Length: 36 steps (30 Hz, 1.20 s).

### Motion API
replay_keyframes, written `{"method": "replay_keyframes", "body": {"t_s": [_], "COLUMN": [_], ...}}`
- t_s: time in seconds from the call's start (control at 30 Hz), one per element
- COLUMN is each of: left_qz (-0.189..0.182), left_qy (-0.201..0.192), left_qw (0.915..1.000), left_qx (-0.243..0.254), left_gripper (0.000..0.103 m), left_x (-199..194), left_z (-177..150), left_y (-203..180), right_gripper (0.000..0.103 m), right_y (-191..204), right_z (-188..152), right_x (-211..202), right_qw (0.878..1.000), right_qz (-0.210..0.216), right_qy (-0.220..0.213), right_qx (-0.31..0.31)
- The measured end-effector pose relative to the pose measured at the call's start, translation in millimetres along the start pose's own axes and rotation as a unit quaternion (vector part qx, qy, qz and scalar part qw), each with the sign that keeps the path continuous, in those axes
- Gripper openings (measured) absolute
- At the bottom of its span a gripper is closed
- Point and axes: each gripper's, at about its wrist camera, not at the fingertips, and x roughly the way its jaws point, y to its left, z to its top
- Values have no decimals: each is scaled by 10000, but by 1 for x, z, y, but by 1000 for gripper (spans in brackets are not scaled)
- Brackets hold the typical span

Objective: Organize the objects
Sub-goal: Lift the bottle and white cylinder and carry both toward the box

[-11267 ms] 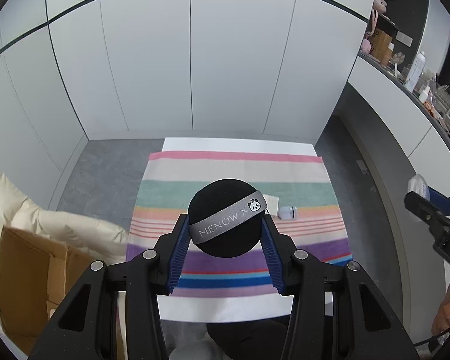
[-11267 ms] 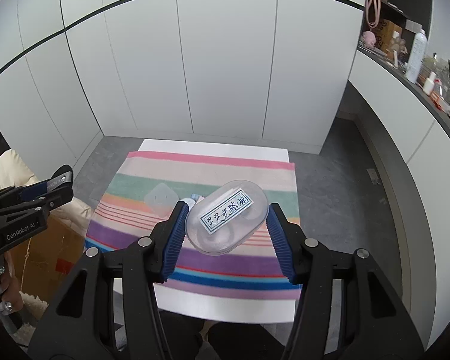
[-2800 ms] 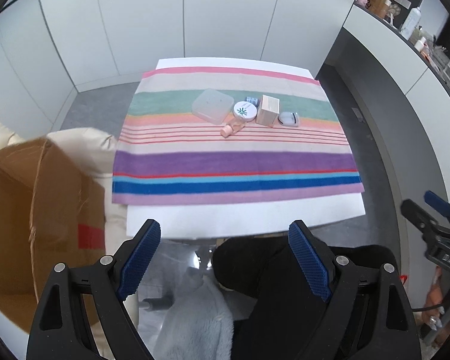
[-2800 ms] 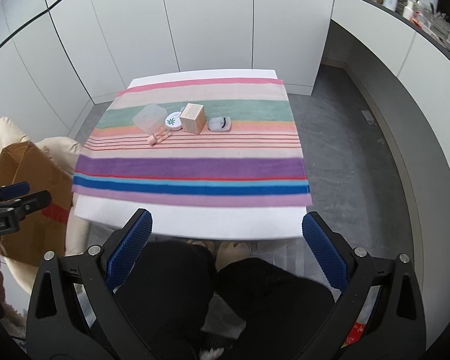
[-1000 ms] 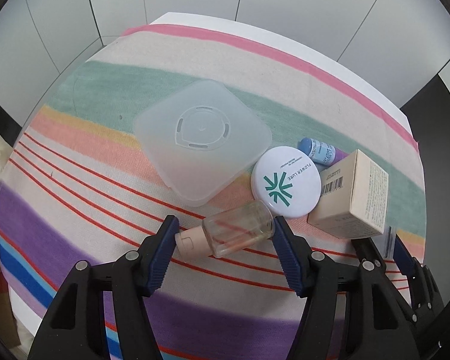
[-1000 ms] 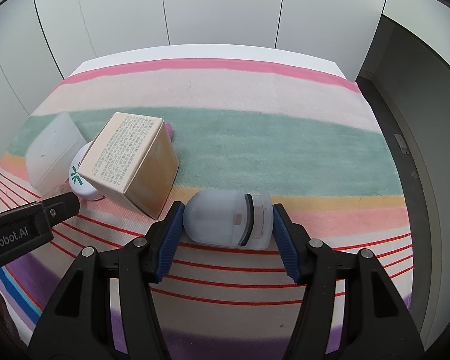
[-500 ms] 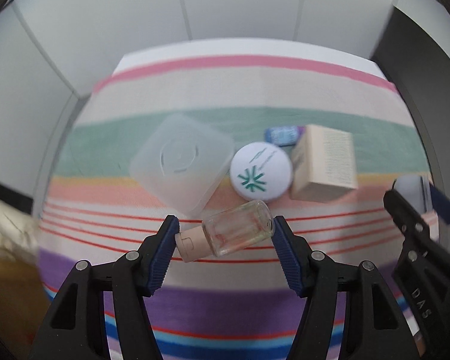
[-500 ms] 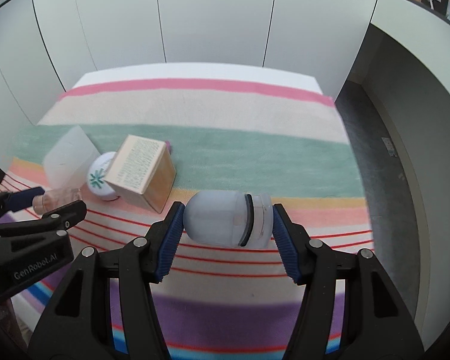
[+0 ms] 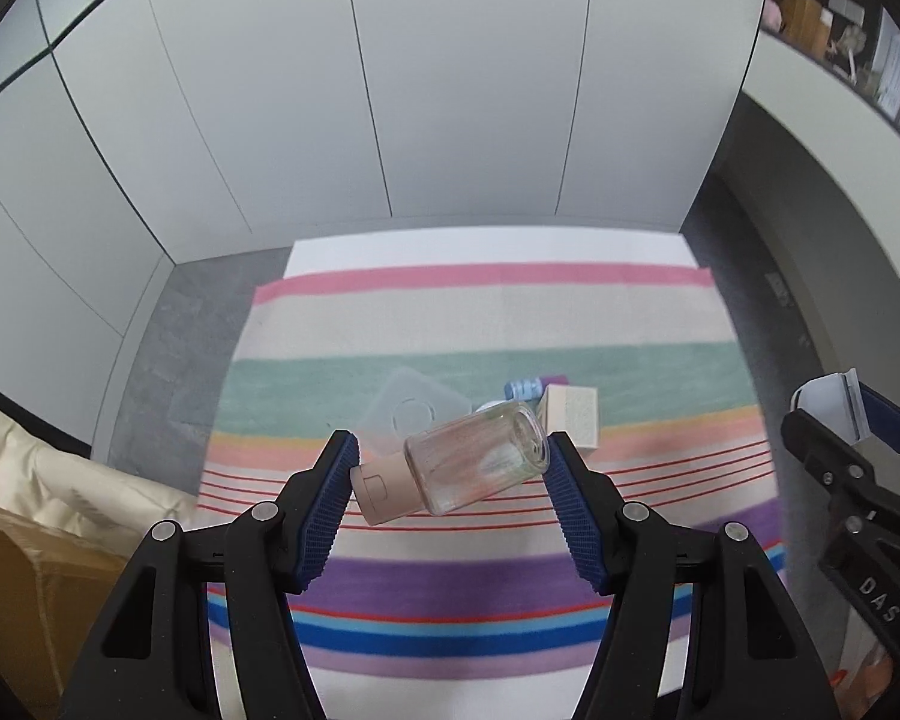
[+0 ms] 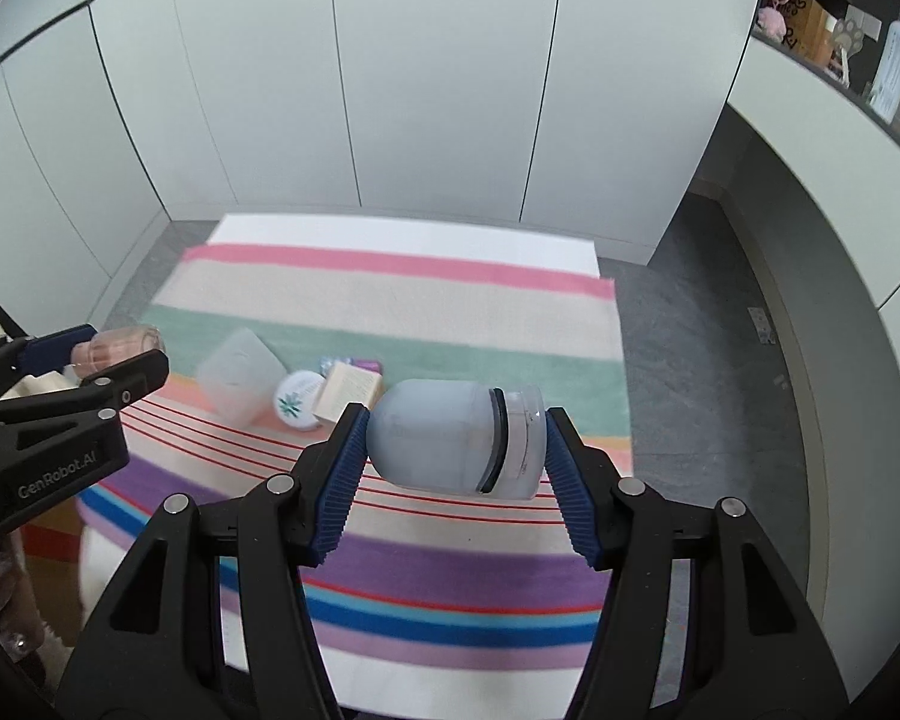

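Note:
My left gripper (image 9: 450, 474) is shut on a clear glass bottle with a beige cap (image 9: 456, 465), held lying sideways above the striped cloth (image 9: 486, 558). My right gripper (image 10: 456, 441) is shut on a frosted blue-grey jar with a clear lid (image 10: 456, 438), also held sideways in the air. On the cloth remain a frosted square case (image 10: 240, 372), a white round compact (image 10: 297, 399), a beige carton (image 10: 348, 390) and a small blue tube (image 9: 523, 387). The right gripper shows at the right edge of the left wrist view (image 9: 840, 414); the left gripper shows at the left of the right wrist view (image 10: 90, 354).
The cloth covers a white table (image 10: 390, 228) in front of white cabinet doors. A cardboard box (image 9: 12, 600) and a cream cushion (image 9: 60, 474) sit to the left. A counter with bottles (image 10: 894, 60) runs along the right.
Both grippers have lifted their items off the cloth and drawn back and up from the table. The items left on the cloth now look smaller and farther away.

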Motion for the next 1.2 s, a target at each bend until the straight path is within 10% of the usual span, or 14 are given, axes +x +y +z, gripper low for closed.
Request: {"method": "replay_keyframes", "body": {"t_s": [0.43, 1.2], "left_qz": [-249, -386], "left_qy": [-524, -752], "left_qw": [9978, 9961], "left_qx": [-311, -242], "left_gripper": [65, 65], "left_x": [-112, -167], "left_z": [35, -1], "left_y": [29, 40], "right_gripper": [61, 61], "right_y": [4, 22], "right_z": [39, 17], "right_x": [-121, -169], "right_qw": [9978, 9969], "right_qz": [-251, -151], "right_qy": [-592, -750], "right_qx": [-159, -196]}}
